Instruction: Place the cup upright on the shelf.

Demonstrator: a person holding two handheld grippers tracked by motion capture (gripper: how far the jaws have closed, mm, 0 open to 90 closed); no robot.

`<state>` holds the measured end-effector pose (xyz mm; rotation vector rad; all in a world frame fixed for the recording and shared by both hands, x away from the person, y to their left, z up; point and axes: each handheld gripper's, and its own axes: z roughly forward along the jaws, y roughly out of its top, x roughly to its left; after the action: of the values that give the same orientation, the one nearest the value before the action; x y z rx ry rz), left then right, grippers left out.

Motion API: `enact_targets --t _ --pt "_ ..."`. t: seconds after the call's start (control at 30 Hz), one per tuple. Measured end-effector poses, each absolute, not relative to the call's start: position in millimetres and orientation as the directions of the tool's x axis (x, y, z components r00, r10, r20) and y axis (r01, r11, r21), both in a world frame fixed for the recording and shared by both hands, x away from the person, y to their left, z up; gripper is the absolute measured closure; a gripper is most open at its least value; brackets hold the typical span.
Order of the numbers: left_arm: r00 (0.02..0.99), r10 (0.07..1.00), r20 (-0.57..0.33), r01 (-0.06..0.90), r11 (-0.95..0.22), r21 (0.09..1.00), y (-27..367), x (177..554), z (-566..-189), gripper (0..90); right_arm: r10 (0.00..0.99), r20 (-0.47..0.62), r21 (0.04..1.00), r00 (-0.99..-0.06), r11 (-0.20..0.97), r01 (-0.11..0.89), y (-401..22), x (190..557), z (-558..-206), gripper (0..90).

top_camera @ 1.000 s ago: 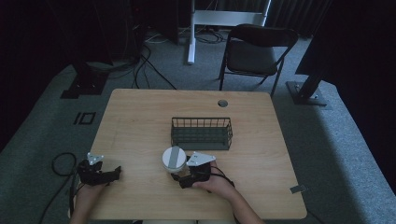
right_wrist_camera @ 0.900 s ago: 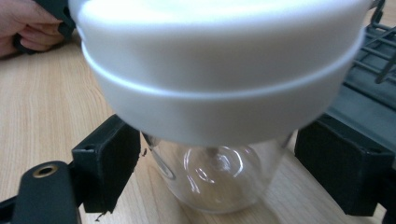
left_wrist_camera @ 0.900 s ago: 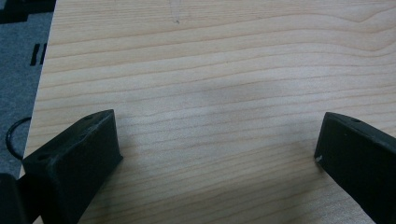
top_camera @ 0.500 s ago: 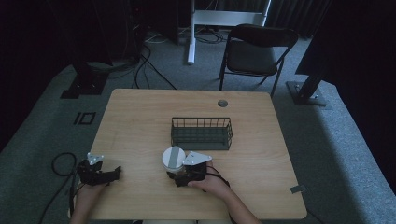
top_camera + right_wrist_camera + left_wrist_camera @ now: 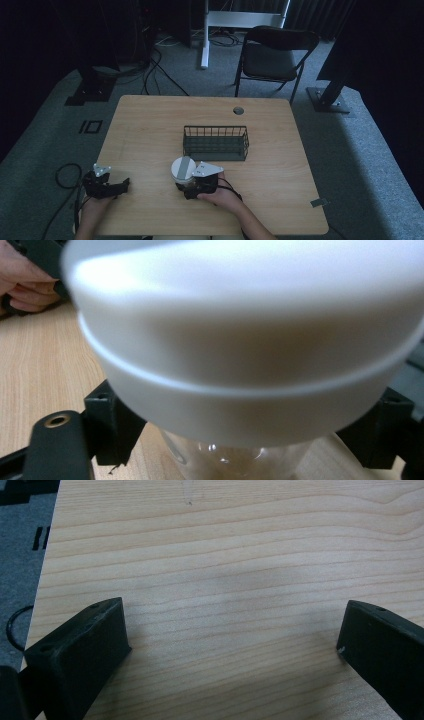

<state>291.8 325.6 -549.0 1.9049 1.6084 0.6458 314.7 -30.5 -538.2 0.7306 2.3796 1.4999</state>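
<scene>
At the near left corner of the table [image 5: 150, 125], well to the left of the wire basket [image 5: 216, 143], we hold the left gripper [image 5: 117, 187] low over the bare wood. In the left gripper view its fingers [image 5: 80, 650] stand wide apart with nothing between them, only wood grain.

Just in front of the basket, toward its left end, stands the jar [image 5: 183, 170], clear glass below a white lid [image 5: 240, 340]. Our right gripper [image 5: 186, 189] sits at the jar's near side, its hand [image 5: 222, 196] behind it. In the right gripper view the black fingers [image 5: 112, 425] flank the glass body beneath the lid, one on each side; we cannot tell whether they press on the glass or stand just off it.
</scene>
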Motion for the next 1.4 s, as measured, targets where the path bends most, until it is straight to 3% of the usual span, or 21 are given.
enact_targets --t 0.73,1.4 --pt "0.165 0.986 0.007 0.717 -0.124 0.686 326 292 -549 0.2 0.5 0.058 0.901 -0.864 0.346 0.261 -36 313 -502 18.5" --pt "0.165 0.986 0.007 0.718 -0.125 0.685 326 292 -549 0.2 0.583 0.005 0.935 -0.812 0.285 0.21 -59 329 -450 18.5"
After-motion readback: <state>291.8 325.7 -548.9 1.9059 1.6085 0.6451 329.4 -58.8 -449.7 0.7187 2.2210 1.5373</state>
